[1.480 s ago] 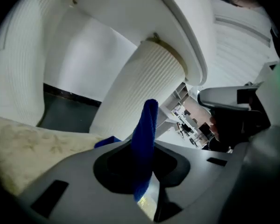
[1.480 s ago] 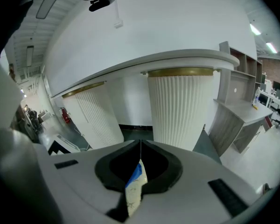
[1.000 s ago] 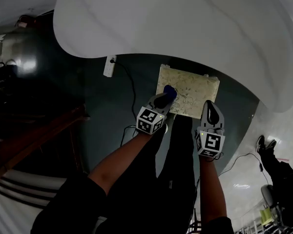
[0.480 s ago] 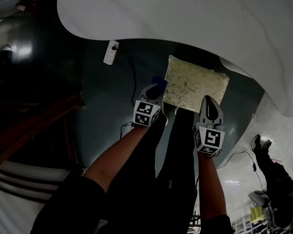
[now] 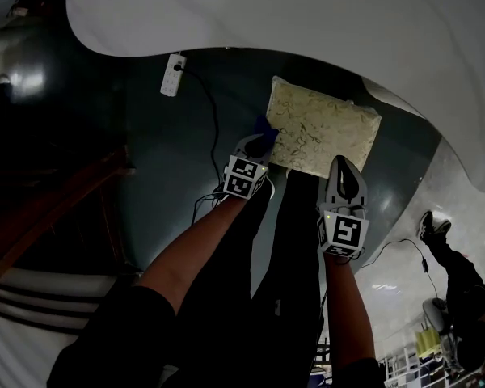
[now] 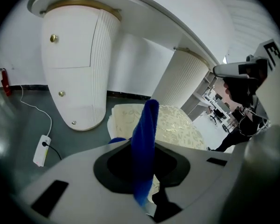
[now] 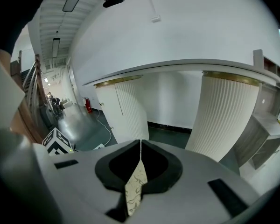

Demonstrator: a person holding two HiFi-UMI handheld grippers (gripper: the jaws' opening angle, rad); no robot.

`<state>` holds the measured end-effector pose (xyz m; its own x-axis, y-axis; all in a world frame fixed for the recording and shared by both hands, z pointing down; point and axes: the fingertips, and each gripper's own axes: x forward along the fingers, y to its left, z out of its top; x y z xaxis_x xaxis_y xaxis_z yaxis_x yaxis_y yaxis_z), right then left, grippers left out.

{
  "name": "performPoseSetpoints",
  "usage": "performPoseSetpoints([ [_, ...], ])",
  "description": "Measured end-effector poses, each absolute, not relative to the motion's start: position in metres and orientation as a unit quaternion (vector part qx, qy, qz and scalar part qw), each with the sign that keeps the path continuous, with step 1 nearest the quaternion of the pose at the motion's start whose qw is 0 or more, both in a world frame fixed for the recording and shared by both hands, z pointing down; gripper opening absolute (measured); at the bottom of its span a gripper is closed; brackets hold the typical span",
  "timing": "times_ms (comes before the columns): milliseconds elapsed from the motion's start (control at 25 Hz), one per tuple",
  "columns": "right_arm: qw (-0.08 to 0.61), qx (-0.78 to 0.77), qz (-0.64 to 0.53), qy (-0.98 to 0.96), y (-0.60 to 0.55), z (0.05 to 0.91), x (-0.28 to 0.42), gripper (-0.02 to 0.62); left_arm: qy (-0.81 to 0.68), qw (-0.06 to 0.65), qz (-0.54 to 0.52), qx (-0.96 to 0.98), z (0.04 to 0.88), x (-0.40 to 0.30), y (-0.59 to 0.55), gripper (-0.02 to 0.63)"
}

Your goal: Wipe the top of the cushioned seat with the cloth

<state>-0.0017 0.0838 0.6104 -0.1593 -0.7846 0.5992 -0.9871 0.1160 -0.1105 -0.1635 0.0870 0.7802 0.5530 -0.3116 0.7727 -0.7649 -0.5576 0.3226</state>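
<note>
Left tongs (image 6: 144, 146): closed on the cloth (image 6: 149, 120), which stands up from between the jaws as a narrow blue fold.
Right tongs (image 7: 140, 148): closed on a thin fold of the seat (image 7: 135, 188), cream with a dark scrolled pattern.
Cloth: in the head view it is at the seat's left edge, close to the near-left corner. Whether it touches the seat top cannot be told.
Left tongs, place: just left of the seat, tips pointing at its left edge.
Right tongs, place: at the seat's near edge, towards the right corner, tips on the rim.
Seat: a cream rectangular cushion on the floor (image 5: 170, 160). Its top is bare apart from the two tongs at its edges.
Arms: one bare forearm runs back from each of the tongs, towards the near side of the seat.
Surface (image 5: 307, 23): white and curved, overhanging beyond the seat's far edge.
Pedestals: a white ribbed pedestal (image 6: 79, 69) stands beyond and left of the seat. A second one (image 6: 184, 78) stands beyond it to the right.
Power strip (image 5: 172, 75): white, on the floor well left of the seat, with a dark cable trailing from it.
Person (image 5: 457, 273): dark legs and shoes, well right of the seat on the paler floor.
</note>
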Motion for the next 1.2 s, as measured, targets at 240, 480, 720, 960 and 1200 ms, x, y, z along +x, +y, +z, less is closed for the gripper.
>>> performPoseSetpoints([
  [240, 0.203, 0.616, 0.261, -0.715, 0.088, 0.62, 0.014, 0.038, -0.313, 0.333, 0.342, 0.821, 0.797, -0.153, 0.082, 0.083],
  [480, 0.199, 0.624, 0.267, -0.707, 0.087, 0.621, 0.03, 0.038, -0.333, 0.342, 0.335, 0.812, 0.795, -0.141, 0.08, 0.083],
  [720, 0.195, 0.624, 0.264, -0.709, 0.081, 0.619, 0.041, 0.038, -0.349, 0.35, 0.322, 0.808, 0.794, -0.129, 0.084, 0.083],
  [960, 0.189, 0.632, 0.267, -0.703, 0.081, 0.622, 0.054, 0.038, -0.322, 0.346, 0.326, 0.819, 0.794, -0.108, 0.096, 0.083],
  [1200, 0.178, 0.644, 0.286, -0.687, 0.085, 0.63, 0.069, 0.038, -0.335, 0.348, 0.326, 0.813, 0.797, -0.098, 0.098, 0.083],
])
